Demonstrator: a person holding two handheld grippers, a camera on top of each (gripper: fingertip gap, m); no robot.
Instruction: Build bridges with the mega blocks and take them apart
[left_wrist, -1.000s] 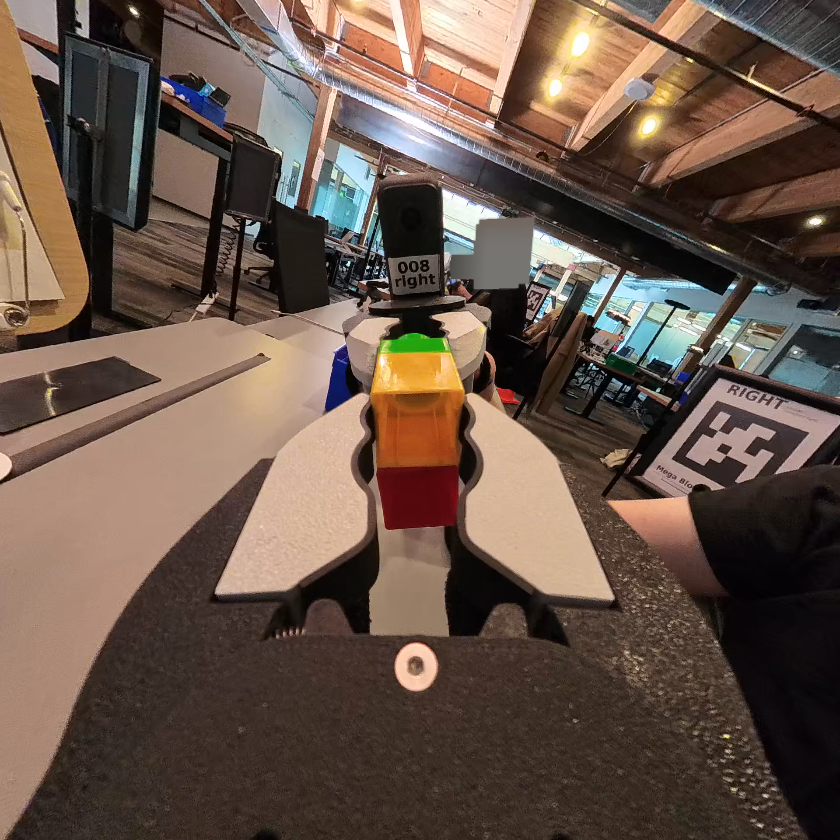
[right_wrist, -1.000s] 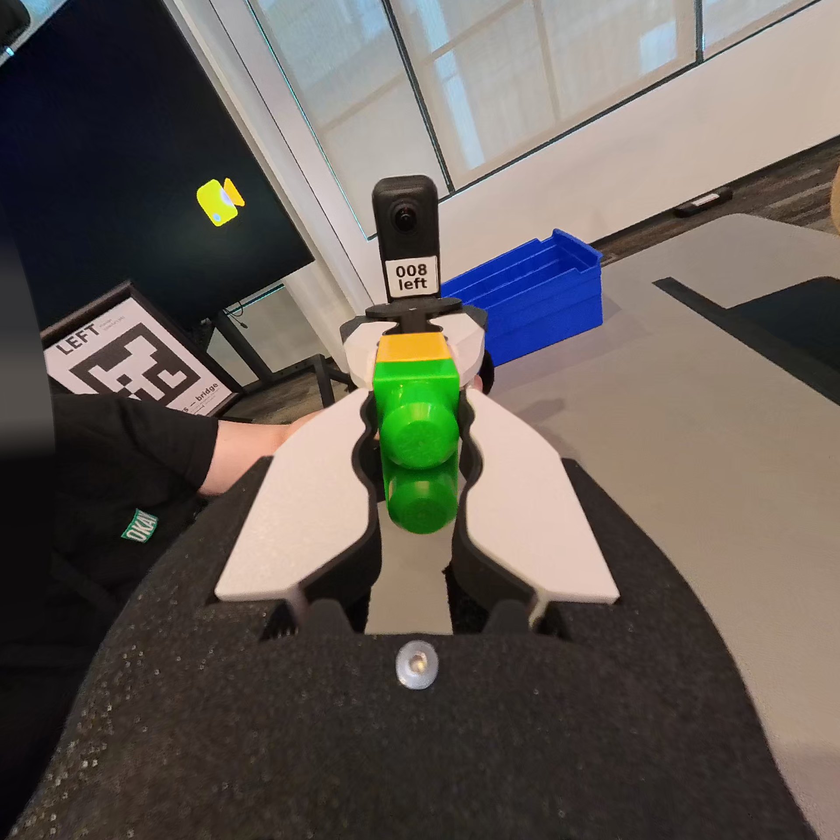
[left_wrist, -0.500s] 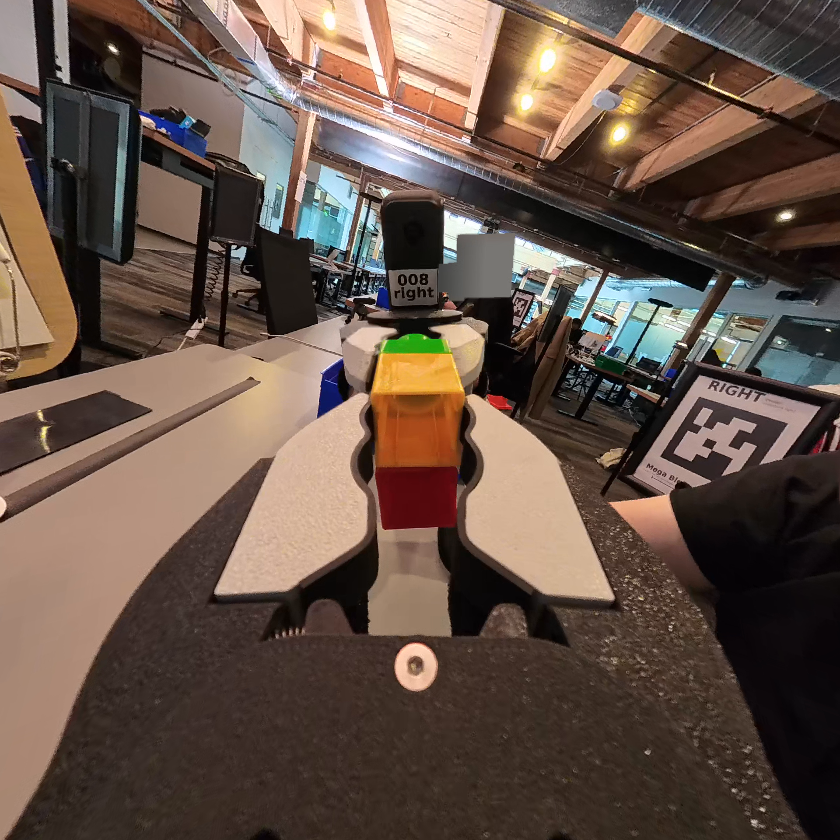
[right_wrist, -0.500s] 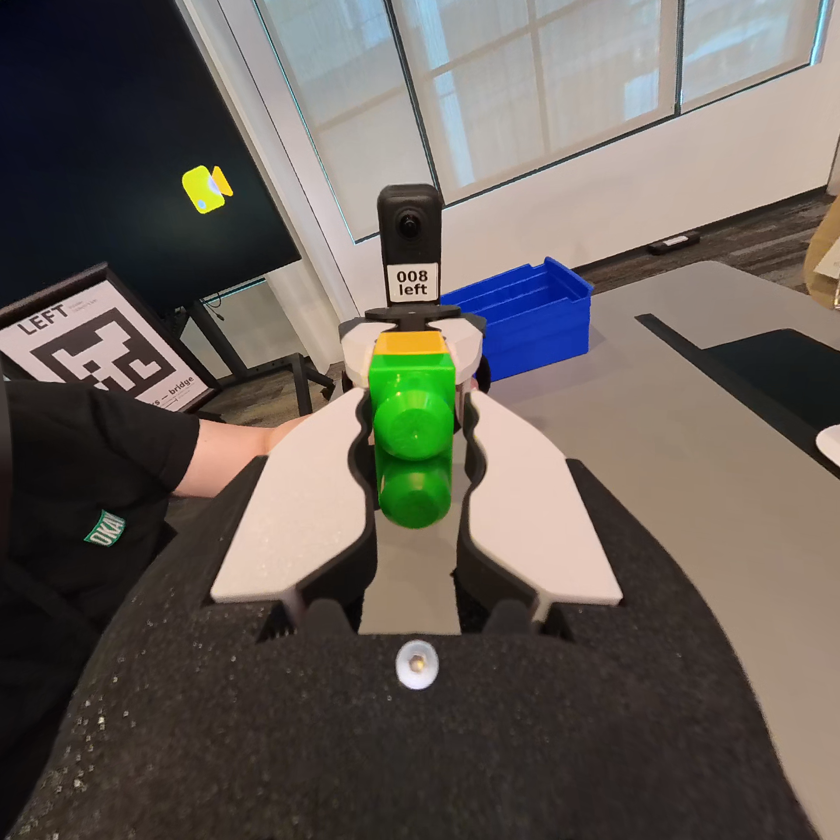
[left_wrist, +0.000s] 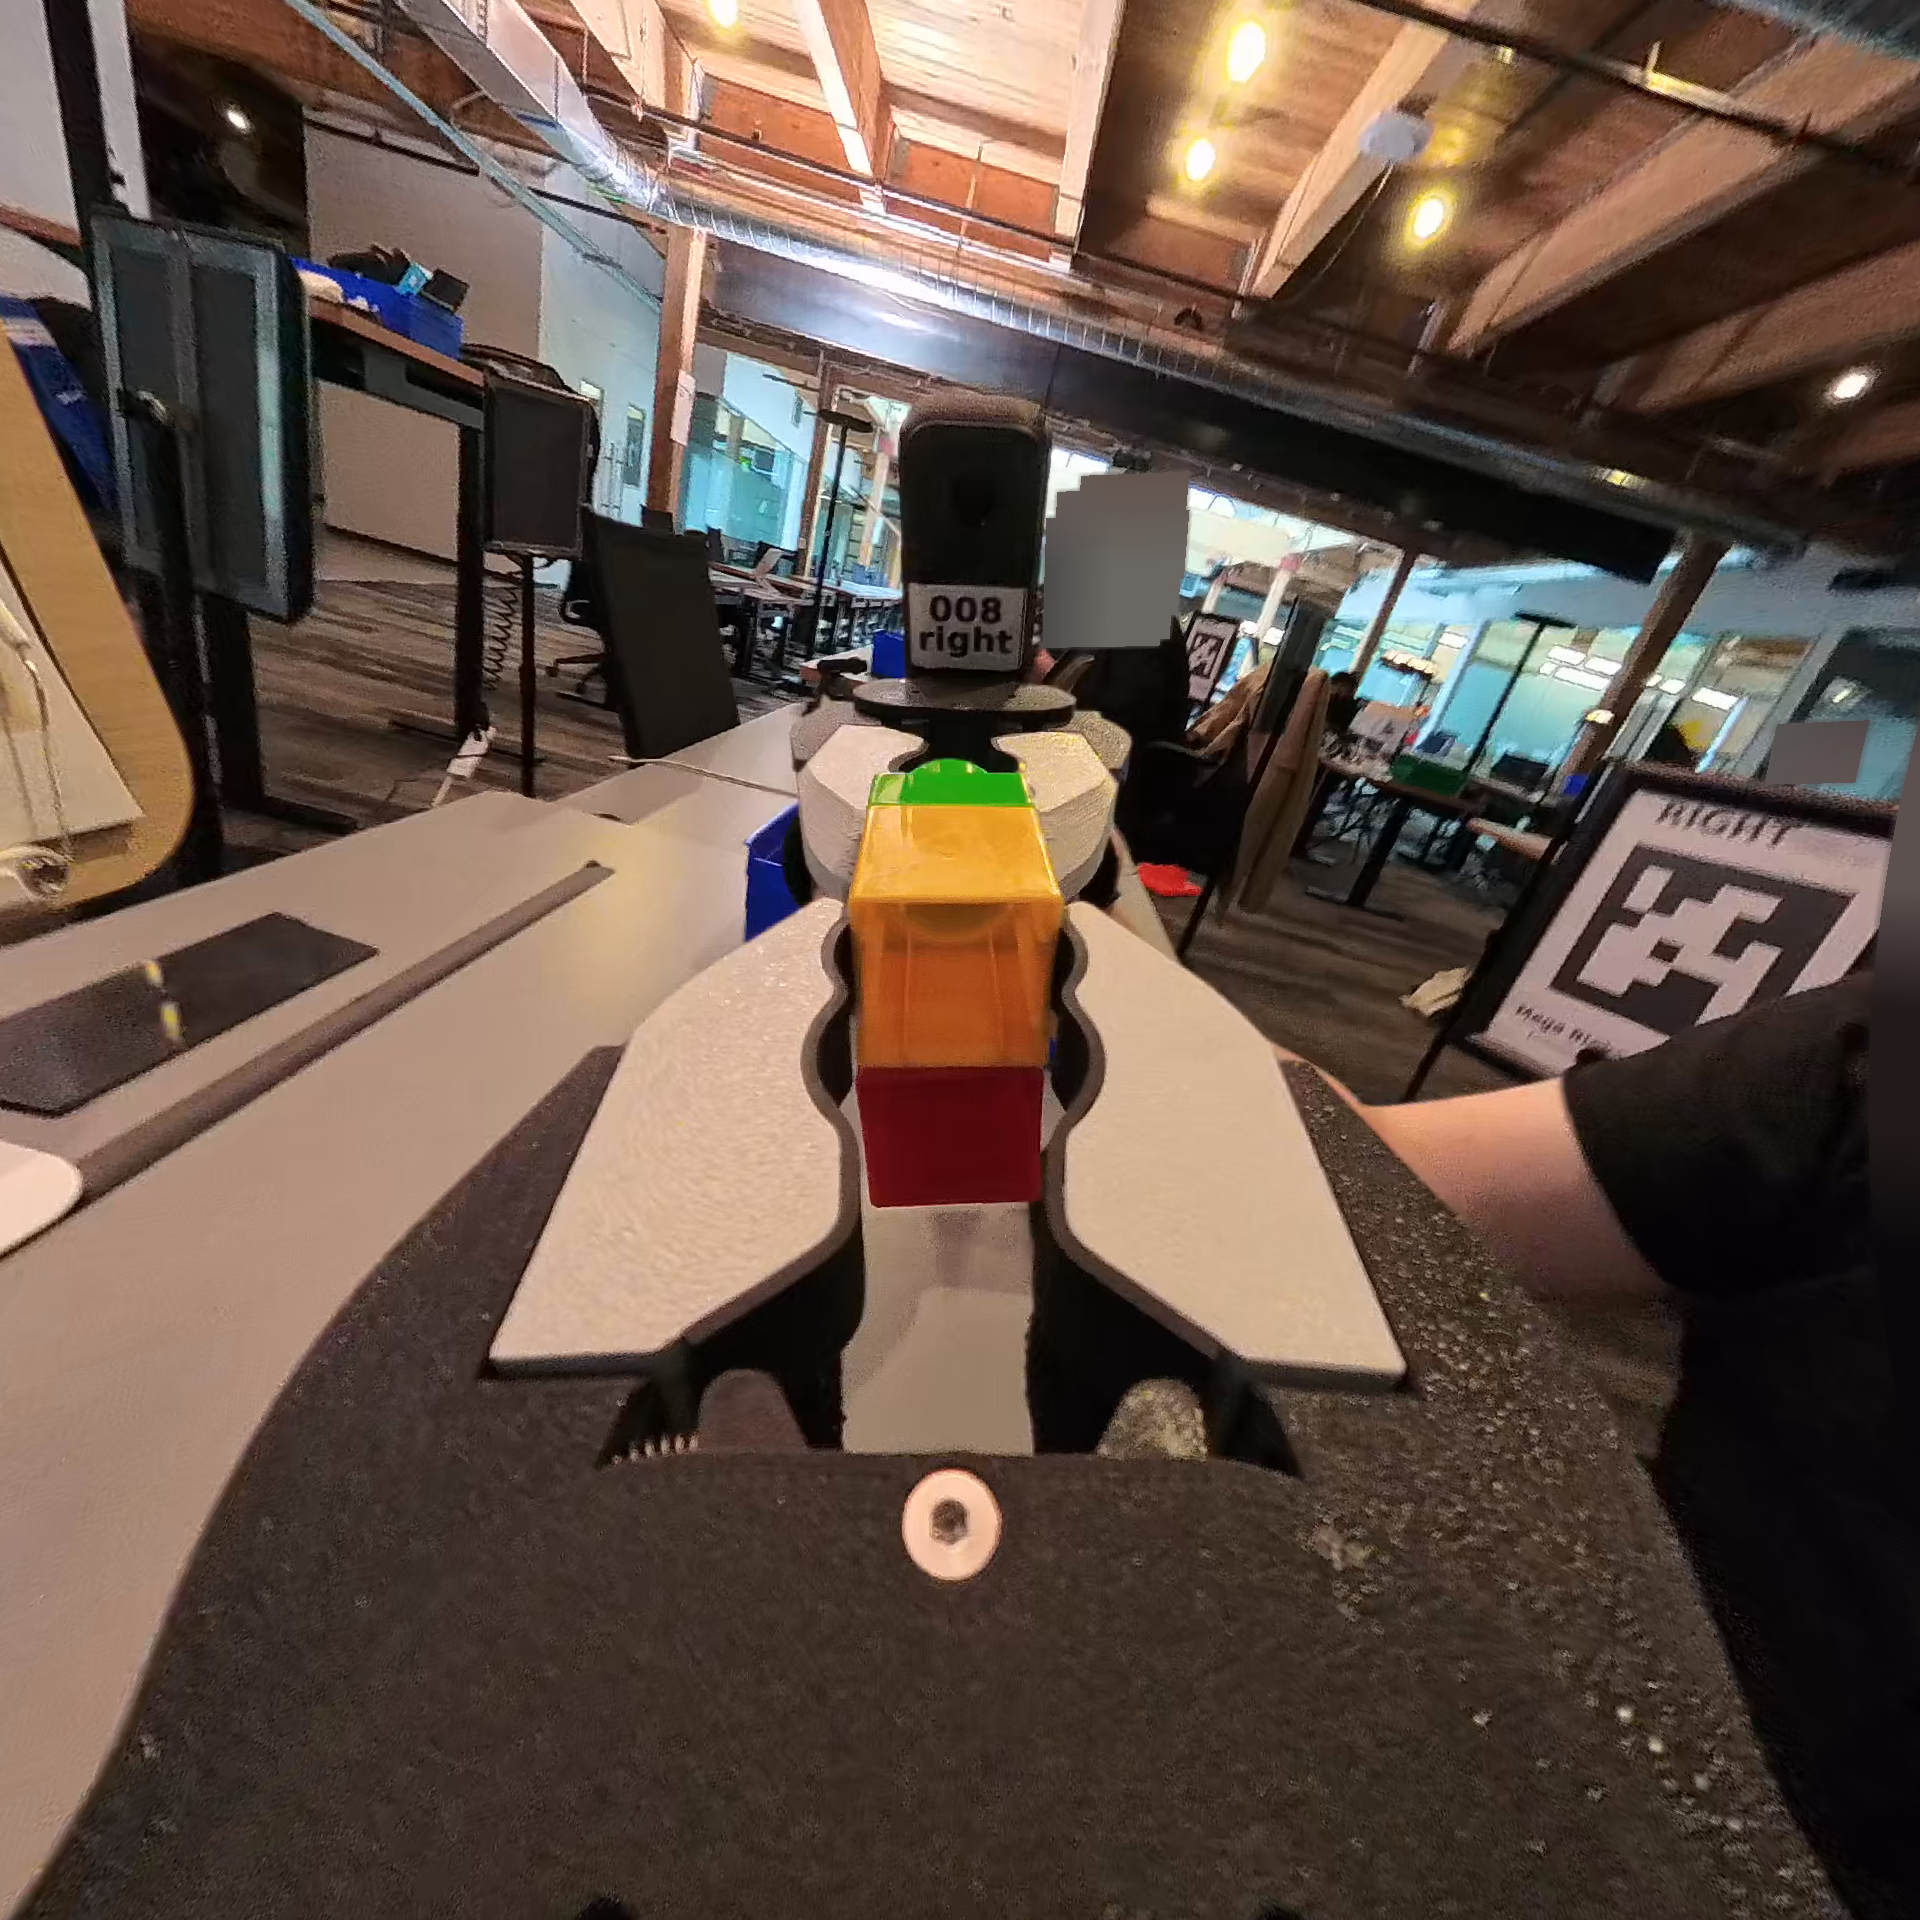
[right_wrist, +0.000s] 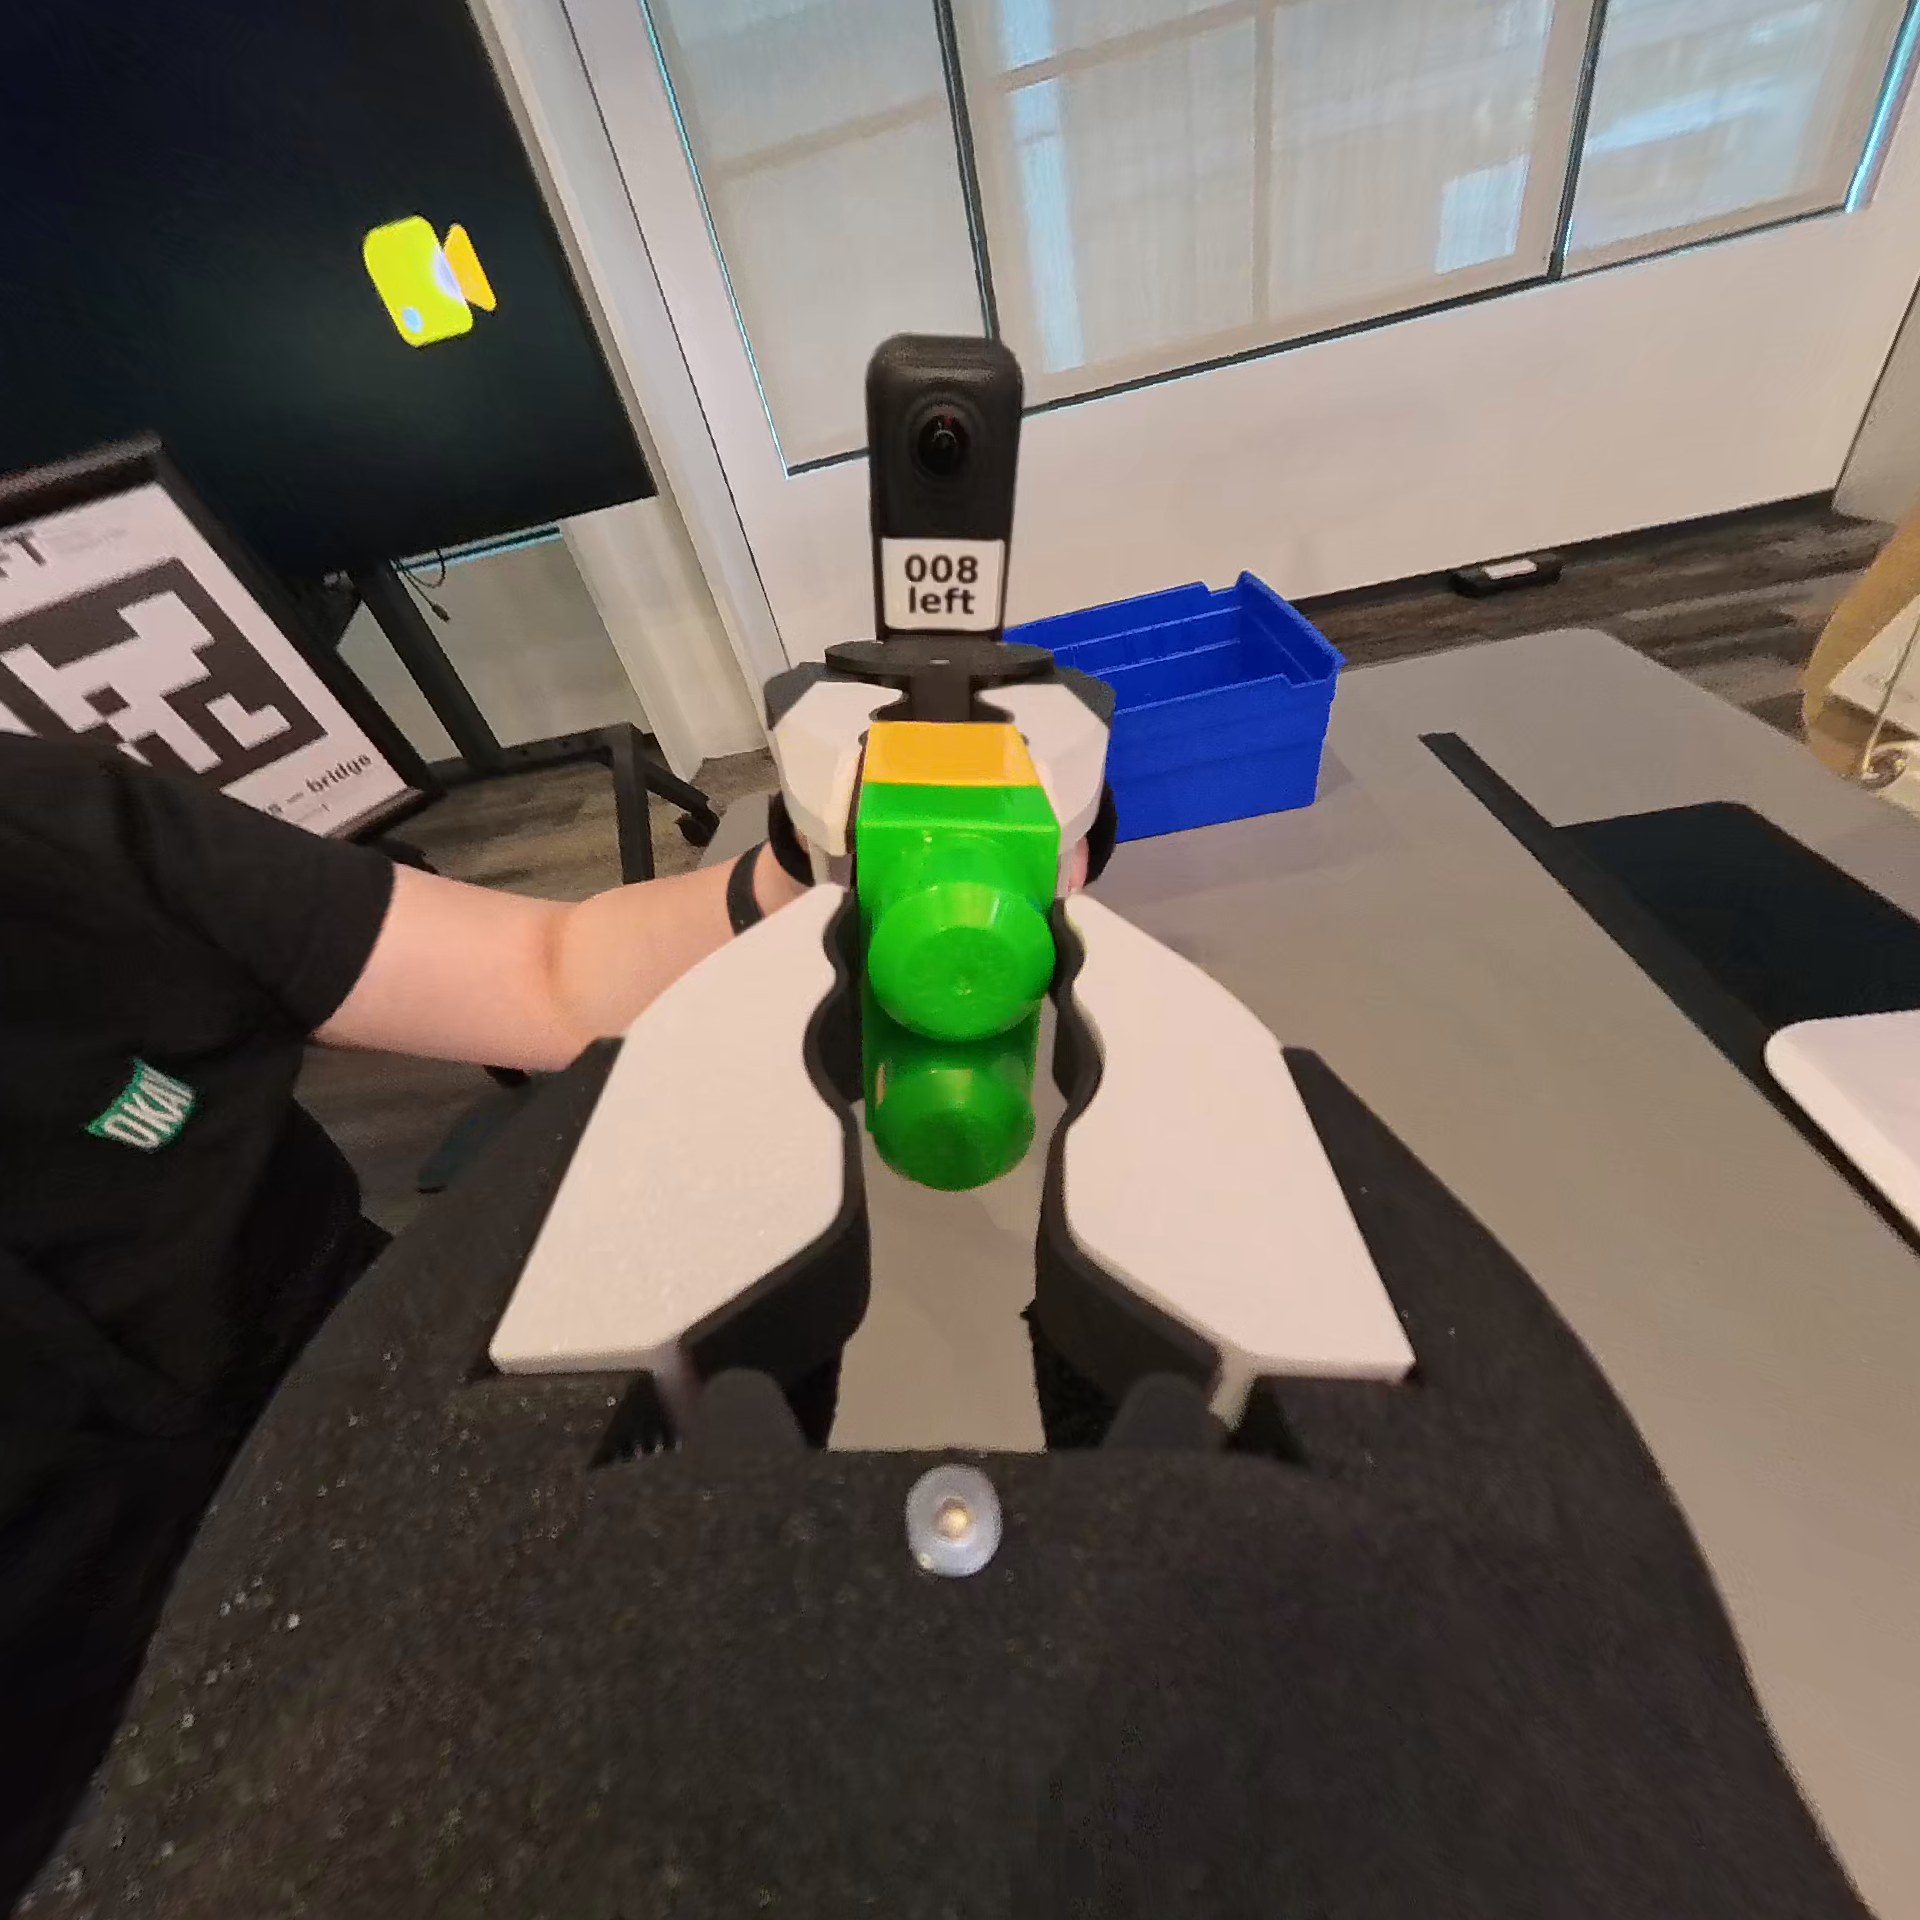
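Observation:
A joined stack of mega blocks hangs in the air between my two grippers, which face each other. My left gripper (left_wrist: 951, 935) is shut on the translucent orange block (left_wrist: 951, 966), with a red block (left_wrist: 951, 1138) under it. The green block (left_wrist: 951, 790) beyond it sits in the right gripper. In the right wrist view my right gripper (right_wrist: 956, 914) is shut on the green block (right_wrist: 956, 966), whose two studs point at the camera. The orange block (right_wrist: 951, 753) shows behind it, in the left gripper's fingers (right_wrist: 821, 748).
A grey table (right_wrist: 1455, 987) lies below. A blue bin (right_wrist: 1174, 696) stands at its far edge. A black mat (left_wrist: 156, 997) and a white object (right_wrist: 1860, 1101) lie on it. A person's arm (right_wrist: 520, 977) and framed marker boards (left_wrist: 1683, 935) are at the side. Both grippers' tips are close together, under 4 cm apart. From either gripper's tips it is about 40 cm to the white object (right_wrist: 1860, 1101).
Both grippers have shifted and tilted a little together, so the background has moved in both views. The blocks stay joined and both grips are unchanged.

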